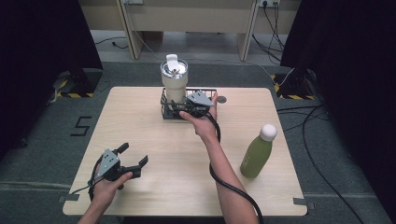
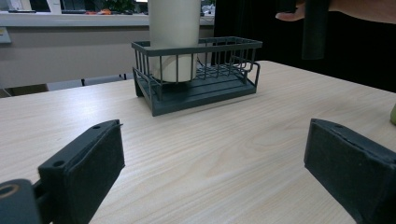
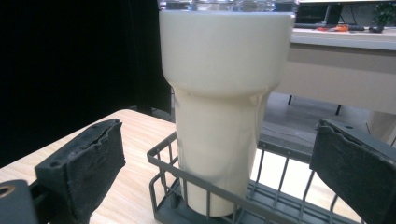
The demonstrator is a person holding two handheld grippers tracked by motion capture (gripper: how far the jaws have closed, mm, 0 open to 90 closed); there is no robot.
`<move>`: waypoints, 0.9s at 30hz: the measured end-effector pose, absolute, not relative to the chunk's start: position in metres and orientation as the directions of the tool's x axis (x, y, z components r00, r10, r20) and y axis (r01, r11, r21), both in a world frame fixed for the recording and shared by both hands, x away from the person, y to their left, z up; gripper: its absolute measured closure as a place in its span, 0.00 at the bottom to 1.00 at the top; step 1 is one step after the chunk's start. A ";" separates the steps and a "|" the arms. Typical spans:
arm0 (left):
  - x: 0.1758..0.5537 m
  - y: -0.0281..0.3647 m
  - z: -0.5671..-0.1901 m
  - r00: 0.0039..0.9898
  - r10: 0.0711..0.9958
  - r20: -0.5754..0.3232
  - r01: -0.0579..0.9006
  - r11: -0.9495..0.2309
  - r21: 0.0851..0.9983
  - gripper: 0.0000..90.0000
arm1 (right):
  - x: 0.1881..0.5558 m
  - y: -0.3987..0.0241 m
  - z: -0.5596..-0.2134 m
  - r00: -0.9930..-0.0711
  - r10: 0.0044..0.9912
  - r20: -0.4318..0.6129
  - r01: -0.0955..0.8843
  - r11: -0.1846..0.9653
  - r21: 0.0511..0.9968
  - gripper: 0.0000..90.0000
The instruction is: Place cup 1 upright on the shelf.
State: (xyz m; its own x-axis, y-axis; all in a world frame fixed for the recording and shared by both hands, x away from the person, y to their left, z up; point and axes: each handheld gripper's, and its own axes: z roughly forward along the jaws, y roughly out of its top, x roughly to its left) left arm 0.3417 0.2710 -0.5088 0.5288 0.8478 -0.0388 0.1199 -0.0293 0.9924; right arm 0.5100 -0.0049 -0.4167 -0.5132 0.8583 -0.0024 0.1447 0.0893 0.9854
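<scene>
A cream tumbler (image 1: pixel 173 79) with a clear lid stands upright in the left end of a dark wire basket (image 1: pixel 164 113) at the far middle of the wooden table (image 1: pixel 187 158). My right gripper (image 1: pixel 180 108) is at the basket's near side, open. In the right gripper view its pads stand wide on either side of the tumbler (image 3: pixel 219 93), apart from it, above the basket rim (image 3: pixel 161 161). My left gripper (image 1: pixel 134 154) rests open near the front left corner. In the left gripper view it (image 2: pixel 215 140) faces the basket (image 2: pixel 201 88) and tumbler (image 2: pixel 173 42) across bare wood.
A green bottle (image 1: pixel 257 154) with a white cap stands upright on the right side of the table. The right gripper's black cable (image 1: pixel 224 179) trails along the forearm to the front edge. Dark curtains flank the table, and desks stand behind it.
</scene>
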 end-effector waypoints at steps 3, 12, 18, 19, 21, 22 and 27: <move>0.342 0.271 -0.509 0.529 0.848 -0.039 0.120 -0.030 0.992 0.05 | 0.504 -0.010 -0.418 -0.511 0.860 -0.007 0.144 0.094 0.985 0.04; 0.342 0.269 -0.510 0.530 0.847 -0.037 0.121 -0.033 0.992 0.05 | 0.484 -0.021 -0.422 -0.519 0.855 -0.024 0.136 0.110 0.985 0.04; 0.343 0.269 -0.510 0.528 0.849 -0.036 0.123 -0.035 0.992 0.05 | 0.474 -0.030 -0.424 -0.531 0.847 -0.028 0.137 0.118 0.983 0.05; 0.343 0.269 -0.510 0.527 0.849 -0.038 0.124 -0.033 0.992 0.05 | 0.470 -0.032 -0.424 -0.533 0.846 -0.023 0.140 0.115 0.984 0.05; 0.343 0.269 -0.510 0.523 0.852 -0.033 0.121 -0.036 0.992 0.05 | 0.469 -0.033 -0.425 -0.536 0.844 -0.025 0.137 0.117 0.984 0.05; 0.343 0.269 -0.510 0.522 0.853 -0.032 0.121 -0.037 0.992 0.05 | 0.464 -0.034 -0.424 -0.542 0.840 -0.018 0.139 0.111 0.984 0.05; 0.345 0.267 -0.510 0.528 0.848 -0.038 0.127 -0.034 0.991 0.05 | 0.456 -0.038 -0.422 -0.551 0.834 -0.019 0.133 0.110 0.985 0.05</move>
State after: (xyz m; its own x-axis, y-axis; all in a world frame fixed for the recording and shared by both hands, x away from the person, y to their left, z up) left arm 0.3449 0.2668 -0.5101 0.5281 0.8483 -0.0384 0.1275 -0.0345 0.9912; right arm 0.4563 -0.0377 -0.4221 -0.5511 0.8342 -0.0191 0.1325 0.1101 0.9850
